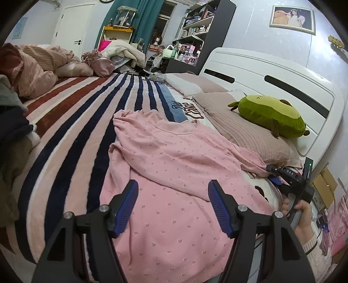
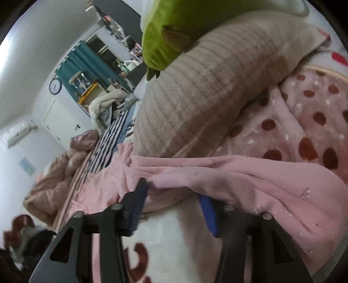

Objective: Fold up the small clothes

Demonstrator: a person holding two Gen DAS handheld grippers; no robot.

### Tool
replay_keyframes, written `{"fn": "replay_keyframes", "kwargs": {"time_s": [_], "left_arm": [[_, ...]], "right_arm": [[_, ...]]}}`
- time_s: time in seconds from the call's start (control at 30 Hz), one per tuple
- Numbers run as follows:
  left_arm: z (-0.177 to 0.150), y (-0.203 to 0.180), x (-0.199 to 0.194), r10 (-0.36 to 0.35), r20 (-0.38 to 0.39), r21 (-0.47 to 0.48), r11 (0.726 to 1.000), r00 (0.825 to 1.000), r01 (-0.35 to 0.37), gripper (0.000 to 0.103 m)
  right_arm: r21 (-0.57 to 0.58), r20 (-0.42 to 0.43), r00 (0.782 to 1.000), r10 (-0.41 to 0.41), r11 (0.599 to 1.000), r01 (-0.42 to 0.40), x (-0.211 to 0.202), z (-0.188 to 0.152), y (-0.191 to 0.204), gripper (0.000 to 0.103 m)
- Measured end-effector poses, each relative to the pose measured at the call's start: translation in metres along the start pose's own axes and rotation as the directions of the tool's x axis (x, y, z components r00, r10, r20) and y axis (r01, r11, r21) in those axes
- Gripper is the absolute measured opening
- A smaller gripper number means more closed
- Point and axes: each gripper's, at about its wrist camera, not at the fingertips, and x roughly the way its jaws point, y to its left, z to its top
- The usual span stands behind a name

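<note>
right tongs [image 2: 174,191] tip under pink garment [image 2: 239,174]

One pink garment [image 1: 174,165] lies spread on one bed [image 1: 71,122], and one green plush toy [image 1: 271,115] sits on the nearest of what look like two or three pillows [image 1: 245,128], the far ones being hard to separate. Two hand-held grippers show, the left hand-held gripper [image 1: 173,191] and the right hand-held gripper [image 2: 174,196]. One framed picture [image 1: 292,18], one clock [image 2: 55,85] and one door [image 1: 72,26] are on the walls.

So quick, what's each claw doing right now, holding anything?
Left claw: open, hanging over the pink garment, gripping nothing.
Right claw: open at the pink garment's edge; cloth drapes over one finger, but the pads are not pressing it.
</note>
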Motion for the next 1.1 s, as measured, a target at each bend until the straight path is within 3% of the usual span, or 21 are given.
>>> {"fn": "replay_keyframes", "kwargs": {"time_s": [0.07, 0.13, 0.2, 0.27, 0.37, 0.77, 0.9, 1.1], "left_arm": [[-0.001, 0.001, 0.0, -0.001, 0.002, -0.004, 1.0, 1.0, 0.001, 0.063], [-0.001, 0.0, 0.0, -0.003, 0.002, -0.005, 1.0, 1.0, 0.003, 0.063], [-0.002, -0.001, -0.001, -0.004, 0.003, 0.0, 1.0, 1.0, 0.004, 0.063], [-0.001, -0.002, -0.003, -0.002, 0.008, 0.009, 1.0, 1.0, 0.002, 0.063], [-0.001, 0.0, -0.009, 0.012, 0.018, 0.019, 1.0, 1.0, -0.012, 0.063], [-0.001, 0.017, -0.008, 0.023, 0.028, -0.016, 1.0, 0.999, -0.022, 0.063], [0.002, 0.02, -0.01, 0.015, 0.04, -0.02, 1.0, 0.999, -0.015, 0.063], [0.004, 0.025, -0.013, 0.004, 0.053, -0.026, 1.0, 0.999, -0.003, 0.063]], "right_arm": [[-0.02, -0.02, 0.999, 0.025, 0.999, -0.025, 0.005, -0.001, 0.012, 0.079], [-0.095, -0.034, 0.999, -0.007, 0.995, 0.004, 0.013, -0.003, 0.027, 0.081], [-0.117, 0.001, 0.996, -0.088, 0.989, 0.087, 0.021, -0.003, 0.033, 0.065], [-0.084, 0.044, 0.986, -0.163, 0.983, 0.166, 0.023, -0.001, 0.029, 0.023], [-0.059, 0.082, 0.987, -0.135, 0.988, 0.14, 0.017, 0.003, 0.023, 0.008], [-0.261, 0.274, 0.952, -0.135, 0.943, 0.209, -0.019, 0.039, 0.057, 0.005], [-0.373, 0.258, 0.965, -0.054, 0.915, 0.151, -0.027, 0.048, 0.08, 0.005], [-0.567, 0.193, 0.979, 0.062, 0.821, 0.059, -0.027, 0.02, 0.148, 0.005]]}}
